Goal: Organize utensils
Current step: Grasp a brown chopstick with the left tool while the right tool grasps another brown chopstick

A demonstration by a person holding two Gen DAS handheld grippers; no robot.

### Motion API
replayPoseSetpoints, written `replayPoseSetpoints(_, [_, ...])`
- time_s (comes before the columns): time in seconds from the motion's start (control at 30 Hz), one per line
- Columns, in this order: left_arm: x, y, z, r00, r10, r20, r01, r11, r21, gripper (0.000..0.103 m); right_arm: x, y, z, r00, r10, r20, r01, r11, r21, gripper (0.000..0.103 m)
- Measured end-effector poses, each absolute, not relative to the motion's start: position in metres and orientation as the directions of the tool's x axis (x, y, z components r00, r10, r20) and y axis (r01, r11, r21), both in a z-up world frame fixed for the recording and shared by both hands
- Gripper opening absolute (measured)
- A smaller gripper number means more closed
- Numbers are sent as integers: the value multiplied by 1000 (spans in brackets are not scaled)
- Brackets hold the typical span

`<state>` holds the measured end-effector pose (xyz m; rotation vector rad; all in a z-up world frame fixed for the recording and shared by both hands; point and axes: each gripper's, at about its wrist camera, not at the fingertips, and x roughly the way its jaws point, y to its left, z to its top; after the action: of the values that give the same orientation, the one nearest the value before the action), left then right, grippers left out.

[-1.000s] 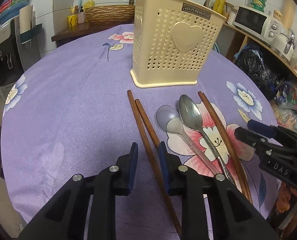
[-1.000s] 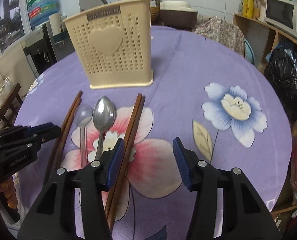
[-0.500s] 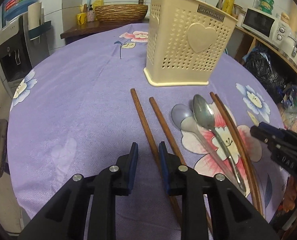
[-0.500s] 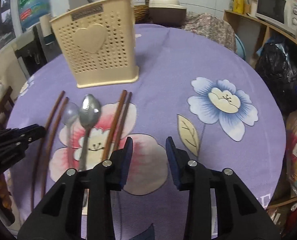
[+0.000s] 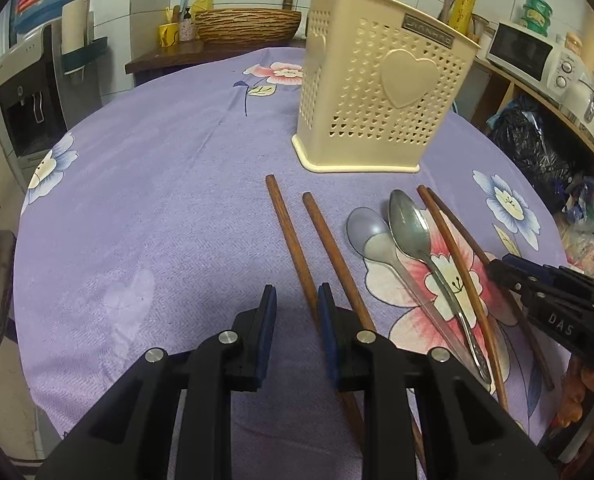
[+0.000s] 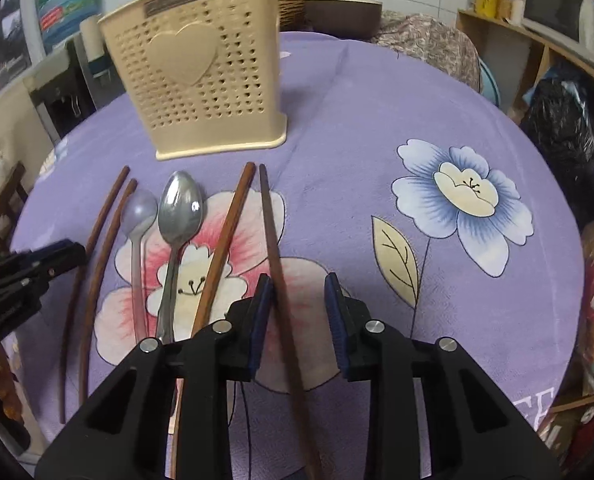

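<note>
Our left gripper (image 5: 293, 320) holds its jaws narrowly spread over one chopstick (image 5: 293, 240) lying on the tabletop (image 5: 157, 200). Our right gripper (image 6: 299, 312) is closing its jaws around a darker chopstick (image 6: 271, 236), not yet pinched, before the cream holder (image 6: 201, 80).

Tablecloth (image 5: 169, 184): purple with printed flowers, filled the middle of both frames
Wicker basket (image 5: 247, 24): sat on a dark wooden counter, upper centre of the left view
Yellow mug (image 5: 168, 34): stood just left of the wicker basket
Microwave (image 5: 525, 52): white, on a wooden shelf at the upper right of the left view
Water dispenser (image 5: 29, 92): stood at the left edge, a blue bottle on top
Black bag (image 6: 569, 136): bulged at the right edge of the right view, under the shelf
</note>
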<state>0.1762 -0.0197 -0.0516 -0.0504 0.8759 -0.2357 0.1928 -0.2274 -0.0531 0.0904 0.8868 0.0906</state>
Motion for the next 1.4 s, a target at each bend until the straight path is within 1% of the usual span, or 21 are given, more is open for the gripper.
replayPoseSetpoints(0.13, [187,-22,-51,606,-248,-755,188,968,-167,23,199,-218,-46,651,101,-752,-76,995,67,29])
replayPoseSetpoints(0.2, [192,-24,-51,600,-261,-756,193,965,-179,23,206,-218,-46,641,129,-756,-95,992,88,29])
replayPoseSetpoints(0.27, [198,-27,-53,593,-253,-764,200,966,-165,23,216,-217,-49,630,120,-768,-108,992,66,29])
replayPoseSetpoints(0.37, [208,-28,-53,598,-242,-764,196,969,-153,23,230,-219,-51,612,140,-778,-133,988,73,29])
replayPoseSetpoints(0.47, [223,-26,-52,592,-247,-767,197,967,-159,23,242,-218,-53,605,185,-775,-183,979,91,29])
replayPoseSetpoints(0.57, [236,-26,-52,583,-256,-771,198,965,-171,23,255,-214,-52,601,193,-776,-218,973,74,28])
replayPoseSetpoints(0.7, [252,-31,-51,574,-238,-783,204,968,-145,16,273,-208,-52,599,194,-777,-247,968,51,21])
replayPoseSetpoints(0.8, [262,-31,-50,569,-234,-788,200,969,-144,11,290,-214,-50,585,222,-780,-249,965,88,17])
replayPoseSetpoints(1.0, [266,-31,-50,562,-227,-795,202,970,-135,11,305,-212,-47,544,216,-811,-254,963,86,17])
replayPoseSetpoints(1.27, [272,-31,-49,557,-225,-799,198,971,-135,11,319,-199,-48,552,174,-816,-270,962,22,17])
replayPoseSetpoints(1.3, [272,-32,-49,558,-224,-799,199,971,-133,11,319,-199,-48,551,177,-816,-277,961,21,14])
replayPoseSetpoints(1.33, [272,-32,-49,558,-224,-799,199,971,-132,11,319,-198,-48,549,185,-815,-286,958,24,6])
replayPoseSetpoints(1.4, [272,-33,-49,562,-219,-798,201,972,-126,10,318,-199,-48,549,188,-815,-290,957,26,6])
